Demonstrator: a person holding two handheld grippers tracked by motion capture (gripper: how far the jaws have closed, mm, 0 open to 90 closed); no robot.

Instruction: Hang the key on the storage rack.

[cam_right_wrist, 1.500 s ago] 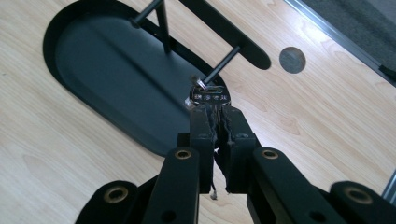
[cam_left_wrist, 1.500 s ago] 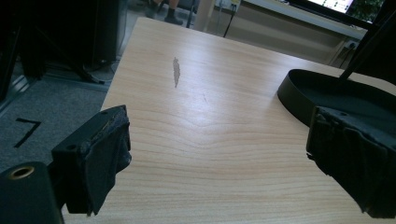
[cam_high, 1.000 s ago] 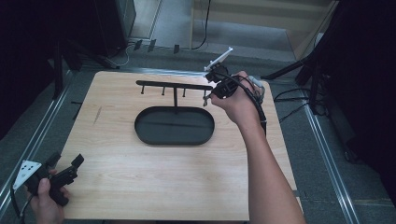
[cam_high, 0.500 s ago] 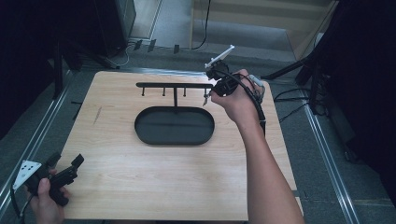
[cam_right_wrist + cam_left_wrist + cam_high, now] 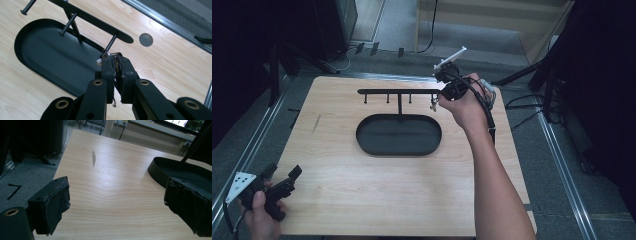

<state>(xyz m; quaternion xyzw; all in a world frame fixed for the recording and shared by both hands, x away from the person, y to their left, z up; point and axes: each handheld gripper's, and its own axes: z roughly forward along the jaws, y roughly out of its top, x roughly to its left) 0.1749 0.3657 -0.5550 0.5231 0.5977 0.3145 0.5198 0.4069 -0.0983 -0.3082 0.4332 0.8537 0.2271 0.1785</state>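
One small piece of jewellery [image 5: 107, 55], pinched in the closed right gripper [image 5: 115, 60] at the rack's [image 5: 399, 92] end peg [image 5: 111, 42], should be eased on gently, while the left gripper [image 5: 117, 202] is held wide open.

Right forearm stretched far forward, right hand-held gripper [image 5: 435, 102] aimed down and leftward with jaws pinched almost together [image 5: 115, 65]; left hand [image 5: 259, 210] low at the near left corner, left hand-held gripper [image 5: 282, 179] angled forward, jaws spread wide apart.
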